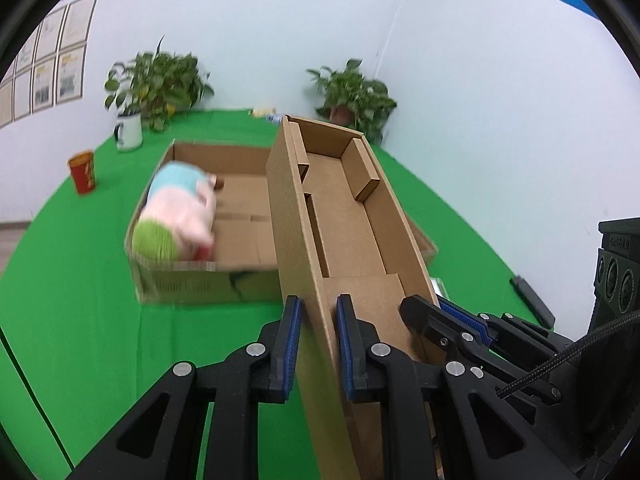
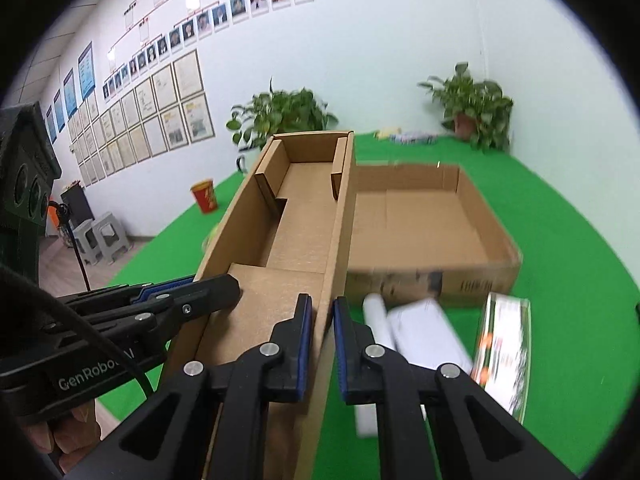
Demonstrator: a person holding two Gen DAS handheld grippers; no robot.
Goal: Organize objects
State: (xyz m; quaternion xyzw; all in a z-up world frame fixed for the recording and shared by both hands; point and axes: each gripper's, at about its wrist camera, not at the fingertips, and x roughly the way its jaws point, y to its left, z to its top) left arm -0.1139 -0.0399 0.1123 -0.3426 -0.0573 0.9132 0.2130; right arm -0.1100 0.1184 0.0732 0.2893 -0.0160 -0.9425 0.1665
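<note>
Cardboard fills the near field of both wrist views: we hold a narrow open-topped carton (image 1: 352,216) between our two grippers, lifted and tilted above the green table (image 1: 80,280). Our left gripper (image 1: 318,344) is clamped on the carton's left long wall, one blue-padded finger outside and one inside. Our right gripper (image 2: 320,340) pinches the opposite long wall the same way, and each tool shows in the other's view, gripping at the carton's near end.

Just right of the carton, on the green cloth, lie a white roll (image 2: 374,344), a white packet (image 2: 428,336) touching it, and a blurred printed package (image 2: 504,356) a little farther right.

Beyond the carton's near end sits a wide shallow box (image 1: 200,280), open on top; the carton overlaps its middle in both views. Left of the carton, inside that box, lies a plush toy (image 1: 176,216) in pink, pale blue and green, against the box's left wall.

Farther left of the carton stands a red paper cup (image 1: 82,171), then a white mug (image 1: 129,132). Behind the carton, by the wall, stand two potted plants (image 1: 160,84).
</note>
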